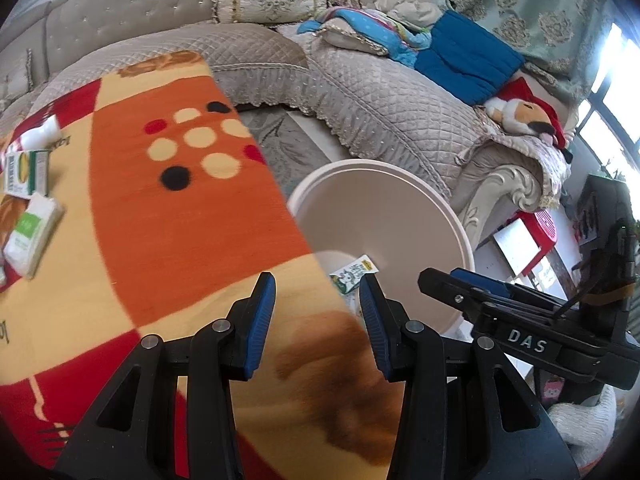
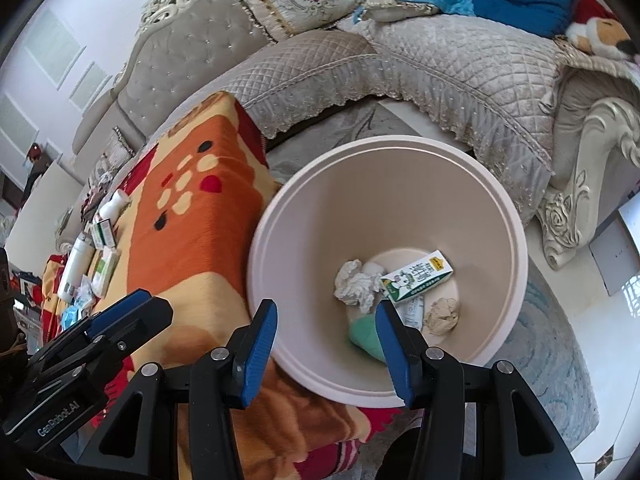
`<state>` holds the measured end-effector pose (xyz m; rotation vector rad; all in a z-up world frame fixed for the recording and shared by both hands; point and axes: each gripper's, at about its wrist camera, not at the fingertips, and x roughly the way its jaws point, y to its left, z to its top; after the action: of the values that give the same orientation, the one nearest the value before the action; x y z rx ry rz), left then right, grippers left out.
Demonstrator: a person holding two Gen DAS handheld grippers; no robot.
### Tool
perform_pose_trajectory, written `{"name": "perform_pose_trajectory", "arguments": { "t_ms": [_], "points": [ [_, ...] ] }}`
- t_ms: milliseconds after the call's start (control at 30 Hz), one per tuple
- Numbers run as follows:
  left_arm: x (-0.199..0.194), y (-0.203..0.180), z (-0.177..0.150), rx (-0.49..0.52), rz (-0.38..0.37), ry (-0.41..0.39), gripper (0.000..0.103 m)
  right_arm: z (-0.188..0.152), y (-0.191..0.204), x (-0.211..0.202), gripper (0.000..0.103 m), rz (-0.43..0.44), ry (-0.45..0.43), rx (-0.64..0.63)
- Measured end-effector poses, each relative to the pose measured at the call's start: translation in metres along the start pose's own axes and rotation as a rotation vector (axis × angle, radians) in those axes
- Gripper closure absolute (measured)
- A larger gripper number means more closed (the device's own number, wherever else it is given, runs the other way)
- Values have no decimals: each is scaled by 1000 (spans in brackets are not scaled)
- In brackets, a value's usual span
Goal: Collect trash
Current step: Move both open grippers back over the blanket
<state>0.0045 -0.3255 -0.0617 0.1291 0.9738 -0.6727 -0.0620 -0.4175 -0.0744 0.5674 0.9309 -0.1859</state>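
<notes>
A pale pink bin (image 2: 492, 216) stands on the floor beside the blanket-covered table (image 2: 188, 240). In it lie a green-and-white milk carton (image 2: 418, 276), crumpled white paper (image 2: 356, 284), a tan paper ball (image 2: 442, 316) and a green piece (image 2: 366, 338). My right gripper (image 2: 326, 340) is open and empty above the bin's near rim. My left gripper (image 1: 318, 320) is open and empty over the table's edge, with the bin (image 1: 400, 208) and the carton (image 1: 354, 274) just beyond. The right gripper also shows in the left wrist view (image 1: 500, 304).
More trash lies at the table's far end: a tissue pack (image 1: 32, 236), a green box (image 1: 26, 172), a white bottle (image 2: 74, 264) and wrappers (image 2: 80, 300). A quilted sofa (image 2: 420, 64) with cushions curves behind the bin. A patterned rug (image 2: 552, 344) covers the floor.
</notes>
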Motion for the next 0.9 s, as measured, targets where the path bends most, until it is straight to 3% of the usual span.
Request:
{"name": "perform_pose_trajectory", "arguments": {
  "t_ms": [500,900],
  "points": [
    [-33,61,-15,-96,75,-46,61,-1,72,3,49,47,-1,-126],
    [-74,135,-37,-220,161,-80,61,-11,144,28,48,90,48,-247]
  ]
}}
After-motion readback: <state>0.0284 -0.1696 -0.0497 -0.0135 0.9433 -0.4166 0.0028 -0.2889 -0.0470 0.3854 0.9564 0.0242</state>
